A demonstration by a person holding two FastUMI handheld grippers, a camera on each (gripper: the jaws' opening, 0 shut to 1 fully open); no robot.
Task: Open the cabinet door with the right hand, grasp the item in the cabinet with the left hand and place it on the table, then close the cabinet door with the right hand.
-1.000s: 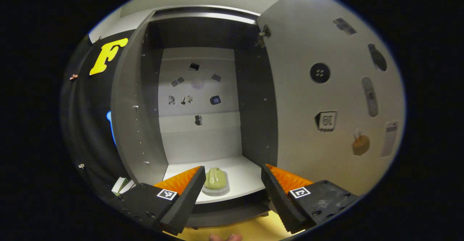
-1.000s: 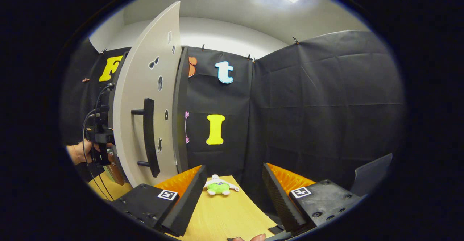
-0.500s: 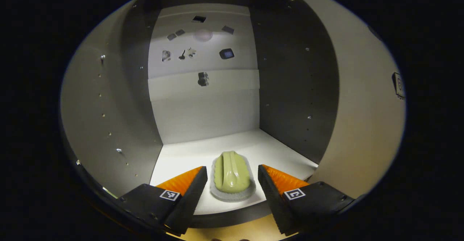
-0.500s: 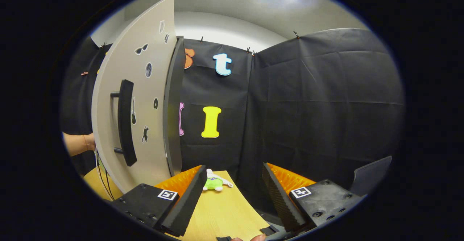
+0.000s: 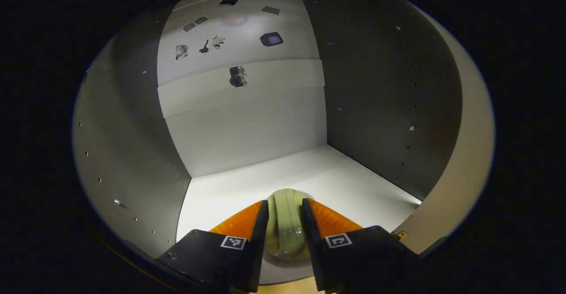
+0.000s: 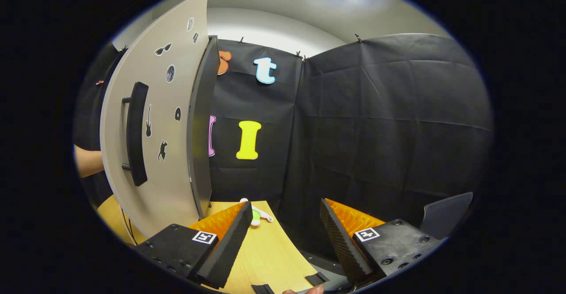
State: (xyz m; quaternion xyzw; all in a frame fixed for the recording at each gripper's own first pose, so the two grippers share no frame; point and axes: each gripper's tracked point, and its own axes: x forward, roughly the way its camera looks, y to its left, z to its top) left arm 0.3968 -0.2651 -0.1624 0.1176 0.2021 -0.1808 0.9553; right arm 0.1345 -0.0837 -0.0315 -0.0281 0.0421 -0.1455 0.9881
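In the left gripper view, the pale green scrub brush [image 5: 286,223] lies on the white cabinet floor [image 5: 336,179] near its front edge, directly between the two fingers of the left tool [image 5: 285,227]. Both fingers sit close against its sides, though actual pressing contact cannot be told. The cabinet's grey side walls carry rows of small holes, and stickers dot the far back panel [image 5: 239,108].

In the right gripper view, the right tool [image 6: 285,236] hangs over the wooden counter [image 6: 265,258] with its fingers wide apart and nothing between them. To its left the cabinet door [image 6: 163,126] stands open, its dark bar handle [image 6: 135,132] facing the camera. A small green and white plush toy [image 6: 255,214] lies at the counter's far end, before the black cloth wall.
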